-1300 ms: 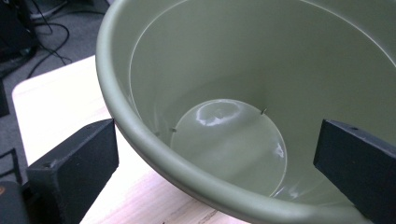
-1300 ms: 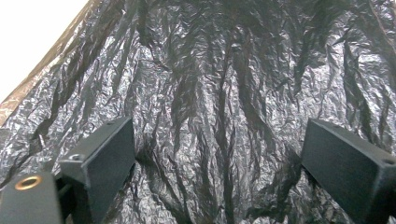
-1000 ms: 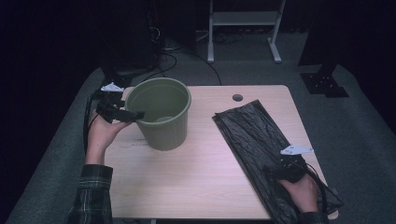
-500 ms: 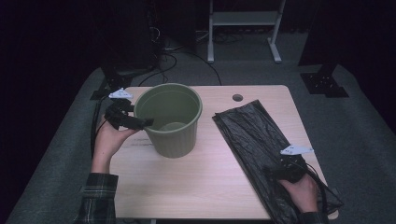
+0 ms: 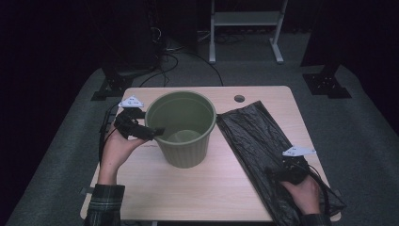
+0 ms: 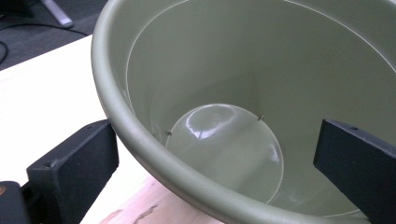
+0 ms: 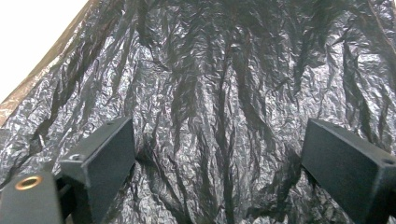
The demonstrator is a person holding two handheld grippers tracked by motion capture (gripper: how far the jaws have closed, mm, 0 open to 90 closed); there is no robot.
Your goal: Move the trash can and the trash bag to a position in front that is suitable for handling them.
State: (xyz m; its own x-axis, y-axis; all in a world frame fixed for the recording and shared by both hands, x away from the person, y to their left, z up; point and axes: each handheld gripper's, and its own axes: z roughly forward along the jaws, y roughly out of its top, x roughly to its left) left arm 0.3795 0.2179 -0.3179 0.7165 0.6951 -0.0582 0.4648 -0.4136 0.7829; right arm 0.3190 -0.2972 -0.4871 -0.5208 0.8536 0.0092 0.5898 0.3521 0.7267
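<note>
High view looks down on the table (image 5: 221,197); gripper views sit close above it.

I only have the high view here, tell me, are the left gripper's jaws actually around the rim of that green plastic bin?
Observer: Yes. In the left gripper view the left gripper stands open astride the round olive-green plastic bin: one jaw outside the wall, one inside, with gaps on both sides.
Operator: Anything inside the bin?
Observer: Nothing; its glossy round bottom is bare.
Operator: And the right gripper, has it pinched the bag?
Observer: Not yet. The right gripper is open, its jaws set wide over the crinkled black plastic bin bag lying flat on the pale wooden table.
</note>
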